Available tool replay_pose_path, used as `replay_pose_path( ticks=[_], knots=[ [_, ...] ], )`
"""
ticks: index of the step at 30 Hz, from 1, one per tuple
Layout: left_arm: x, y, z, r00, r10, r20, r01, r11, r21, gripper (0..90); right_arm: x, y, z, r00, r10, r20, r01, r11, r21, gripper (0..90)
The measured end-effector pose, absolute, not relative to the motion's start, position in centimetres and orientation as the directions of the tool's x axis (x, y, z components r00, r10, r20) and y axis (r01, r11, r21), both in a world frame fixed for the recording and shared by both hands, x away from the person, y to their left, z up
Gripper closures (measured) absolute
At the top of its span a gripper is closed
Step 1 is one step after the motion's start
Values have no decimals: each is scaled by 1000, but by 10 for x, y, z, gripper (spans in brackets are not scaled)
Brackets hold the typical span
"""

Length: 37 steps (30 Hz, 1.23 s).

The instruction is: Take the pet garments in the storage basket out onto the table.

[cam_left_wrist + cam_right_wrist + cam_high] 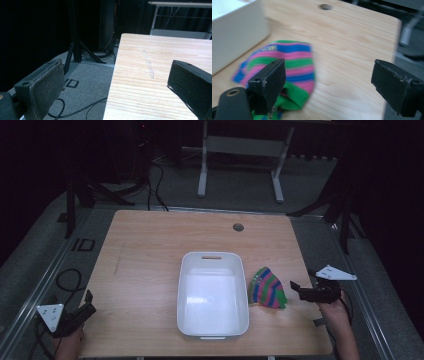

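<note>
Pink, green and blue striped cloth (pixel 268 288) lies on the wooden bench (pixel 150 250), just right of the white plastic tub (pixel 213 295). My right claw (pixel 298 290) is released beside it; left claw (pixel 85 307) released, idle. Best: straddle a raised fold, then clench.

Striped cloth (pixel 287 67) blurred, partly behind near jaw of right tongs (pixel 328 82); white tub (pixel 234 30) cut by frame edge.
</note>
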<state>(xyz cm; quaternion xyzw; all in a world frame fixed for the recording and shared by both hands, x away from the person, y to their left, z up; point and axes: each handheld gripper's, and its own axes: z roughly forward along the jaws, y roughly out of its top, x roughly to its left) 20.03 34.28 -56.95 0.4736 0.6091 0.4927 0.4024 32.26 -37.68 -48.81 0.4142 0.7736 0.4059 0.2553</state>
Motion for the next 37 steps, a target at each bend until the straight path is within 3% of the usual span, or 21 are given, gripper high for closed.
replay_pose_path(
  ticks=[3,10,15,22,29,37],
  knots=[
    [200,343,-570,-228,973,-25,179,67,981,14,314,-389,-504,-441,897,-33,460,257,850,123],
    [200,343,-570,-230,973,-24,178,66,982,14,300,-400,-526,-344,939,-15,477,188,859,122],
    [200,343,-570,-229,973,-24,178,66,982,14,283,-404,-542,-222,975,5,439,95,894,120],
    [200,343,-570,-228,973,-25,178,67,982,14,265,-409,-551,-118,992,32,388,16,921,118],
    [200,342,-570,-227,974,-24,178,66,982,14,258,-412,-555,-59,997,46,369,-21,929,112],
    [200,343,-569,-227,973,-29,178,71,981,14,261,-409,-556,-66,998,14,379,12,925,113]
  ],
)
